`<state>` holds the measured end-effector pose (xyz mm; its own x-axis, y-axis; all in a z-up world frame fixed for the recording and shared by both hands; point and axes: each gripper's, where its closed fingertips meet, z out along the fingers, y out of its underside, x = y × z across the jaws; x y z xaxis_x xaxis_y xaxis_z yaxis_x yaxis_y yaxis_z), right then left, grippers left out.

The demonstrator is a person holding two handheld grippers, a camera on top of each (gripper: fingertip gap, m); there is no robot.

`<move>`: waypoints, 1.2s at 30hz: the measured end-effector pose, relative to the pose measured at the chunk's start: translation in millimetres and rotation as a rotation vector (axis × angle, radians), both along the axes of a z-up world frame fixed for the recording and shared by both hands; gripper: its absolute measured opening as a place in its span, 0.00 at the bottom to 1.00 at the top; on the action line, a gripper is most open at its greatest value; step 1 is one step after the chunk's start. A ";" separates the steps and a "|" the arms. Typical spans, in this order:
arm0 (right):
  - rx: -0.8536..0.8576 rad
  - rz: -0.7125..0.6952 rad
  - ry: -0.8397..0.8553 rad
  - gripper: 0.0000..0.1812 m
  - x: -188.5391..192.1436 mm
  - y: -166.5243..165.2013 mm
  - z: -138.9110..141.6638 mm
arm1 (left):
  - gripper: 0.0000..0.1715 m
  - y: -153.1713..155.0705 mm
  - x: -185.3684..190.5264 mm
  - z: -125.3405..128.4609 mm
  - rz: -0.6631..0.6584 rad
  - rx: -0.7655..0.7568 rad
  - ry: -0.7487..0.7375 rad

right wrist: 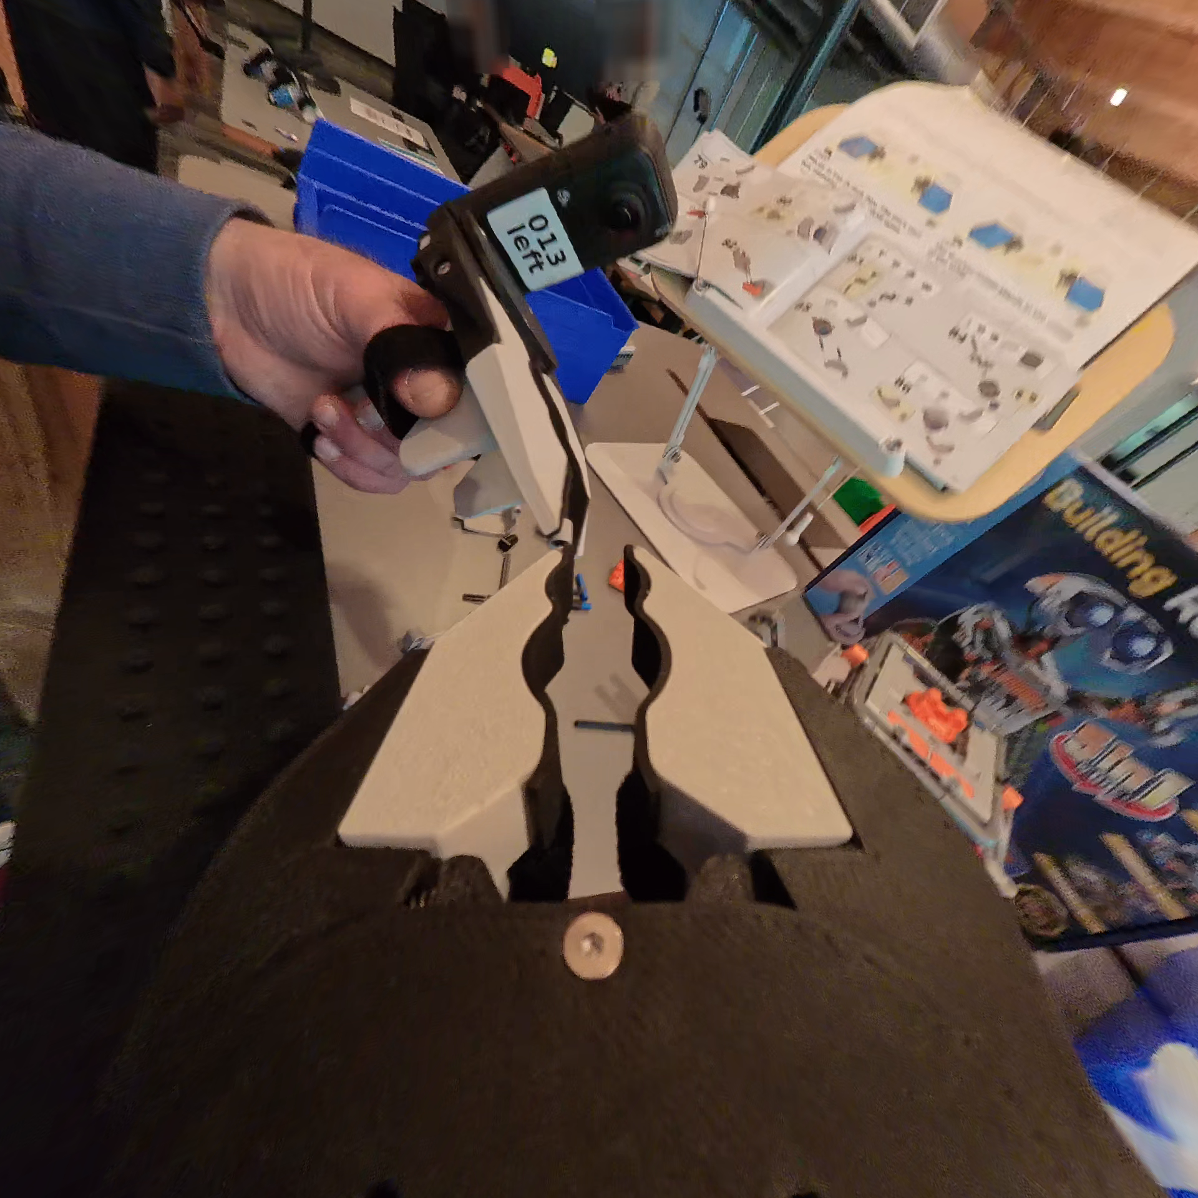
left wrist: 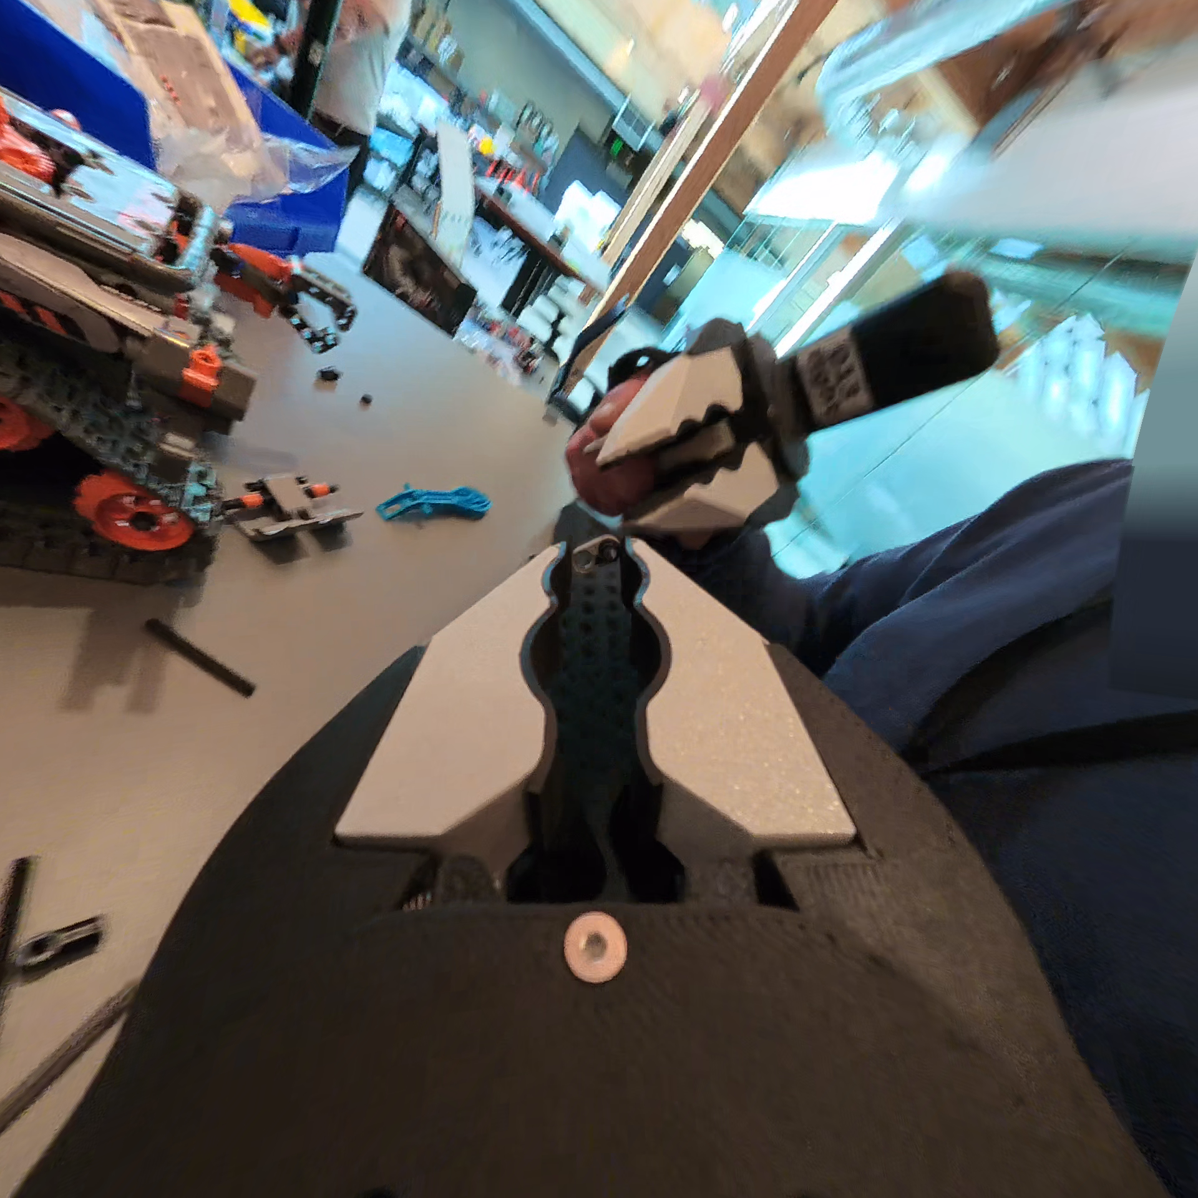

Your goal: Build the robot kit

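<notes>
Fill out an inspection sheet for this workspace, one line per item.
Surface: grey table, scattered with loose parts.
Job's things: dark perforated beam; tracked model with orange wheels standing on the table.
Clutter: blue part, black rod, small grey subassembly.
Grippers: left hand-held gripper shut on the beam; right hand-held gripper open and empty, its tips close to the beam's far end.
Cables: nothing seen.
Surroundings: open instruction booklet on a stand, blue bin, kit box; background shelves too blurred to tell.
</notes>
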<state>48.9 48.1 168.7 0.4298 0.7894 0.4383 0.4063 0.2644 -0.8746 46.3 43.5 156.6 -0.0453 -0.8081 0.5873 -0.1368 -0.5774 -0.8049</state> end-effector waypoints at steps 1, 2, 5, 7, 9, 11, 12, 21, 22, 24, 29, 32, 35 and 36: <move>-0.037 -0.003 0.025 0.07 6.6 2.4 -0.1 | 0.07 4.3 0.1 -4.8 0.018 0.045 0.045; -0.073 -0.007 0.042 0.07 11.6 4.6 -1.6 | 0.07 7.3 -0.1 -9.6 0.030 0.093 0.088; -0.182 -0.016 0.014 0.07 17.0 8.4 -18.4 | 0.07 17.1 -3.0 -20.2 0.073 0.203 0.194; -0.215 -0.034 0.031 0.06 18.4 12.6 -22.6 | 0.07 23.4 -8.7 -28.8 0.093 0.288 0.272; -0.263 -0.023 0.051 0.06 16.6 14.4 -28.0 | 0.07 31.4 -16.2 -40.7 0.111 0.370 0.358; -0.277 -0.010 0.043 0.06 13.8 16.2 -33.8 | 0.07 34.2 -20.2 -55.2 0.094 0.447 0.448; -0.295 -0.003 0.021 0.06 12.0 16.8 -39.0 | 0.07 35.5 -21.1 -64.2 0.079 0.478 0.497; -0.340 0.003 -0.069 0.06 5.8 37.3 -68.7 | 0.07 40.9 -18.9 -135.9 -0.114 0.632 0.834; -0.350 0.002 -0.078 0.06 6.1 38.8 -73.3 | 0.07 40.9 -19.0 -139.3 -0.131 0.645 0.848; -0.370 0.007 -0.087 0.06 6.3 39.3 -80.3 | 0.07 39.4 -19.9 -145.3 -0.168 0.654 0.870; -0.404 0.028 -0.113 0.07 6.3 35.0 -90.2 | 0.15 38.3 -23.1 -148.3 -0.209 0.641 0.874; -0.441 0.098 -0.135 0.08 0.8 19.7 -91.1 | 0.18 39.4 -28.0 -144.1 -0.183 0.641 0.875; -0.457 0.184 -0.206 0.09 -5.4 -0.8 -97.6 | 0.19 34.6 -31.4 -143.4 -0.172 0.638 0.886; -0.469 0.205 -0.231 0.10 -7.0 -6.3 -100.8 | 0.18 36.4 -34.7 -145.2 -0.159 0.645 0.912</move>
